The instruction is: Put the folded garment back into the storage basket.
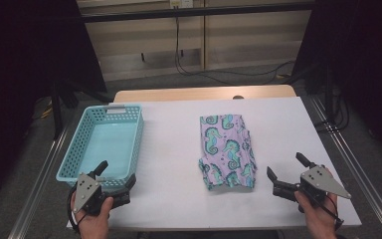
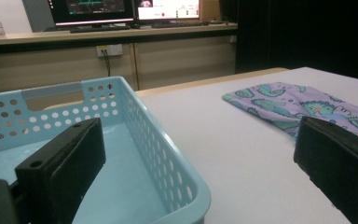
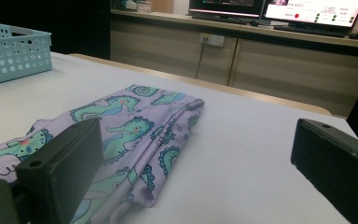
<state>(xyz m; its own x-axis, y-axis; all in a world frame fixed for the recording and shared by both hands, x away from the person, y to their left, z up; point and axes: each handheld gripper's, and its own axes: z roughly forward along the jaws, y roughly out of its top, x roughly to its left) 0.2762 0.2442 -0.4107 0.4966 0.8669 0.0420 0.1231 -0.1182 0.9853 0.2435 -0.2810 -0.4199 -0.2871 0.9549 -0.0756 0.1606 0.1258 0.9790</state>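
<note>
High view gives us the folded cloth (image 1: 227, 151) as our landmark: a lilac fabric printed with teal and blue seahorses, folded into a rough rectangle, lying flat on the white table (image 1: 179, 164) with its long side running away from us and a few creases along its right edge. From the right gripper view we see the same cloth (image 3: 135, 140) with its layered fold edges and rumpled near corner. Our right gripper (image 1: 287, 172) sits just right of the cloth's near corner, close to it but not touching, its 2 jaws spread wide and holding nothing. Our left gripper (image 1: 114, 174) is well to the left of the cloth, at the near end of the light blue perforated basket (image 1: 74, 159), which stands left of the cloth with bare table between them; its jaws are also wide apart and hold nothing, 1 jaw over the basket's near rim. From the left gripper view the cloth (image 2: 303, 109) lies beyond the right-hand jaw.
</note>
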